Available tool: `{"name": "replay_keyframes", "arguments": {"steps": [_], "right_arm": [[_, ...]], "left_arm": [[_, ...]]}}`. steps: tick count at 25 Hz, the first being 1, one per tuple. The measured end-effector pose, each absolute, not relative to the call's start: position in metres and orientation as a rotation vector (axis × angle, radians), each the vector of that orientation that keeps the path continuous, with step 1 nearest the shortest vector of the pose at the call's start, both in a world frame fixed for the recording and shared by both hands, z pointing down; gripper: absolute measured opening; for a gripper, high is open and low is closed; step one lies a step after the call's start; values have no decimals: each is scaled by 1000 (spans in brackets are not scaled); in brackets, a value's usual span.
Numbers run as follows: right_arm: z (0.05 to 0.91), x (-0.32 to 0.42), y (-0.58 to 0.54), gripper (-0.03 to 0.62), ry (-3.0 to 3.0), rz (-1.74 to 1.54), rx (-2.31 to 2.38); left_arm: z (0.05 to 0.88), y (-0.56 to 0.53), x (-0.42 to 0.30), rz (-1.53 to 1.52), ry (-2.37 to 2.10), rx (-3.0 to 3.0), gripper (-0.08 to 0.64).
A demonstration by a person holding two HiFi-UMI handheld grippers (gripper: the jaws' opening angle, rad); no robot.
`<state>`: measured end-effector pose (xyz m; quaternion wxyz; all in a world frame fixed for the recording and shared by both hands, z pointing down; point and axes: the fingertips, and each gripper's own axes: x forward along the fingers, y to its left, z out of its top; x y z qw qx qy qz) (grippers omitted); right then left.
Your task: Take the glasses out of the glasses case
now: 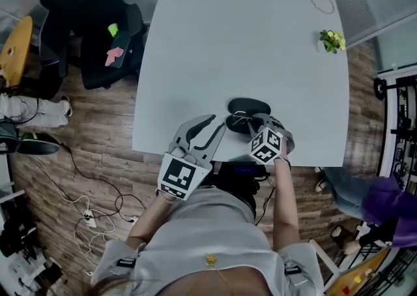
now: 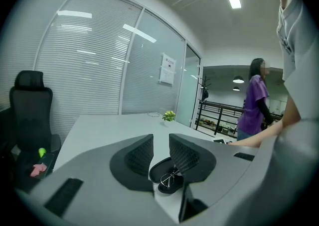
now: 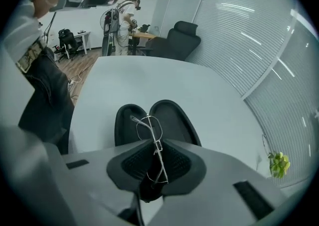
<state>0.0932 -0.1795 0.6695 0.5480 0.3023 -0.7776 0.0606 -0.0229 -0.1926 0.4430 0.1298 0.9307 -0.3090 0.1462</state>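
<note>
Right gripper view: your right gripper (image 3: pixel 155 146) has its jaws closed on the glasses (image 3: pixel 151 131), pinching the thin wire frame between the ribbed pads. The frame stands on edge, with one lens inside the jaws and the other poking out ahead of them. Just beyond lies the glasses case (image 3: pixel 172 115), black and open, its two halves spread flat on the table. The glasses sit over the near end of the case; you can't tell whether they are clear of the lining.

Left gripper view: your left gripper (image 2: pixel 160 141) has its jaws parted by a narrow gap and holds nothing. It is close to the case on the left side, and the case and glasses show through the gap.

Head view: both grippers are at the near edge of the white table (image 1: pixel 260 40). A small green plant (image 1: pixel 332 40) sits at the far right corner. A black office chair (image 1: pixel 91 21) stands off the far left side.
</note>
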Motion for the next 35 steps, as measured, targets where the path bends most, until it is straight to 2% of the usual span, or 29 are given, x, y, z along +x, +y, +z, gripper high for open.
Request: {"name": "replay_keyframes", "arguments": {"steps": [12, 22, 35], "right_arm": [[695, 96, -183, 31, -1779, 114, 469], [698, 92, -185, 29, -1799, 271, 176], [696, 87, -187, 23, -1805, 345, 180]], "left_arm": [[447, -197, -40, 424, -987, 2649, 115], [447, -199, -45, 415, -1005, 2628, 115], [449, -204, -45, 400, -992, 2622, 115]]}}
